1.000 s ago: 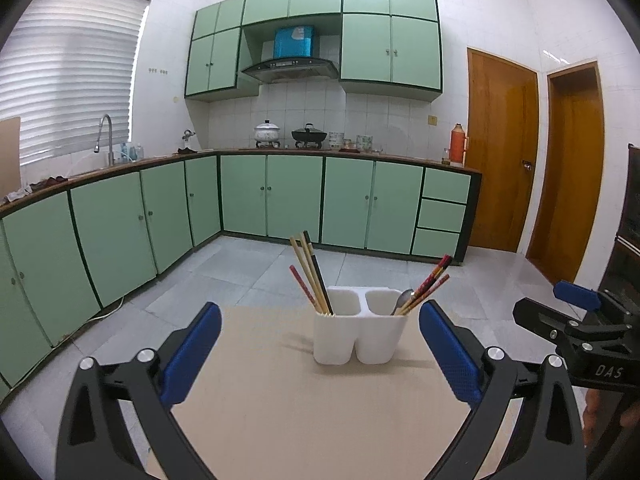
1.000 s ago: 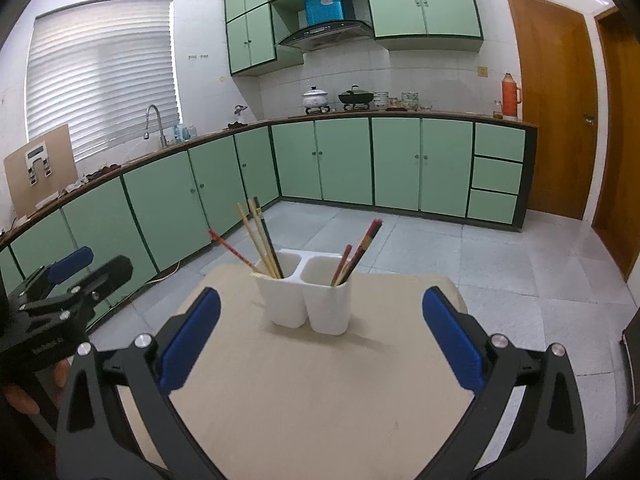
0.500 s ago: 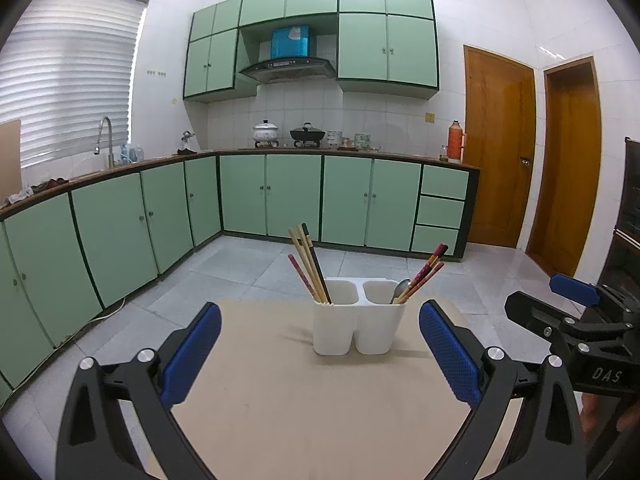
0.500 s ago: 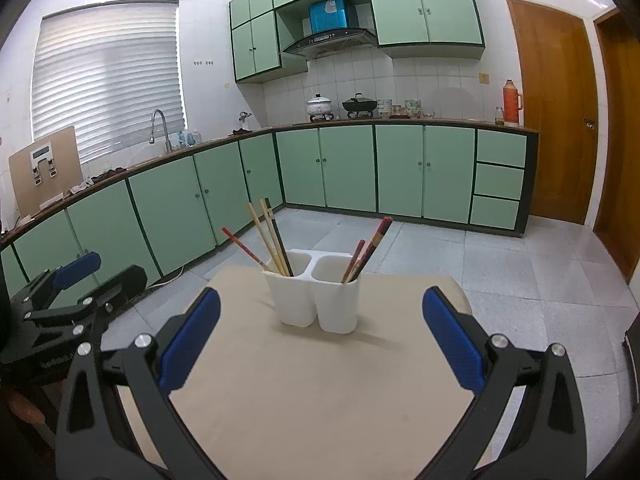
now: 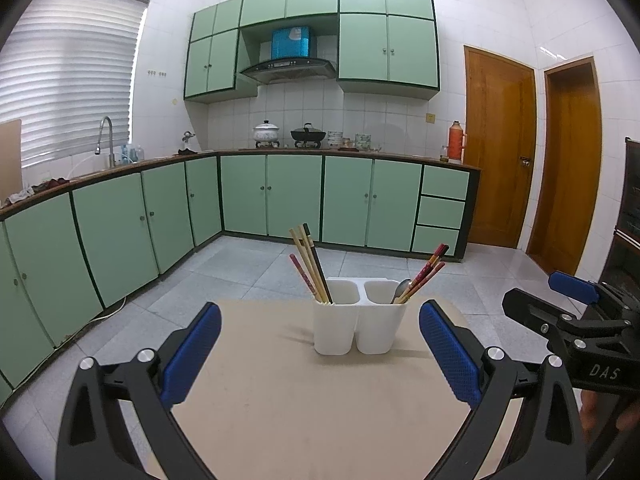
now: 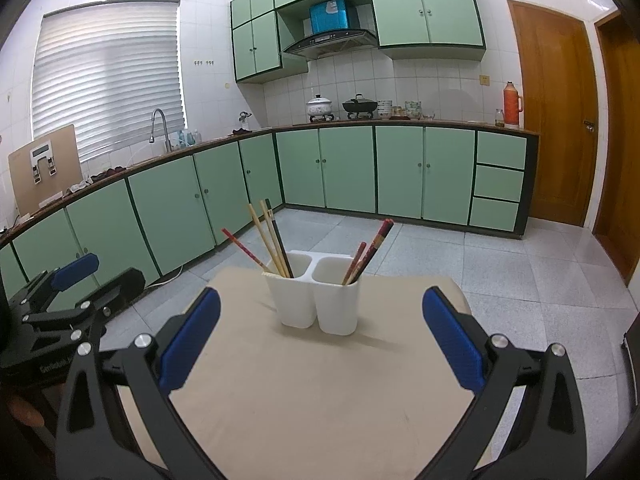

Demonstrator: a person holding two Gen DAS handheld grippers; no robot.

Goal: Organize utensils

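A white two-compartment utensil holder [image 5: 359,322] [image 6: 318,300] stands on a beige table [image 5: 304,400] [image 6: 316,392]. Its left compartment holds several chopsticks [image 5: 310,266] [image 6: 270,240], wooden, black and red. Its right compartment holds red chopsticks [image 5: 426,276] [image 6: 368,250] and a metal spoon [image 5: 401,290]. My left gripper [image 5: 320,354] is open and empty, short of the holder. My right gripper [image 6: 320,346] is open and empty, also short of the holder. Each gripper shows at the edge of the other's view [image 5: 576,320] [image 6: 68,304].
The table's far edge lies just behind the holder. Beyond it is a tiled floor [image 5: 248,264] with green base cabinets [image 5: 296,196] along the back and left. Wooden doors [image 5: 498,152] stand at the right.
Both grippers have pulled back and tilted up a little, so the holder sits slightly further away in both views. Nothing was grasped or released.
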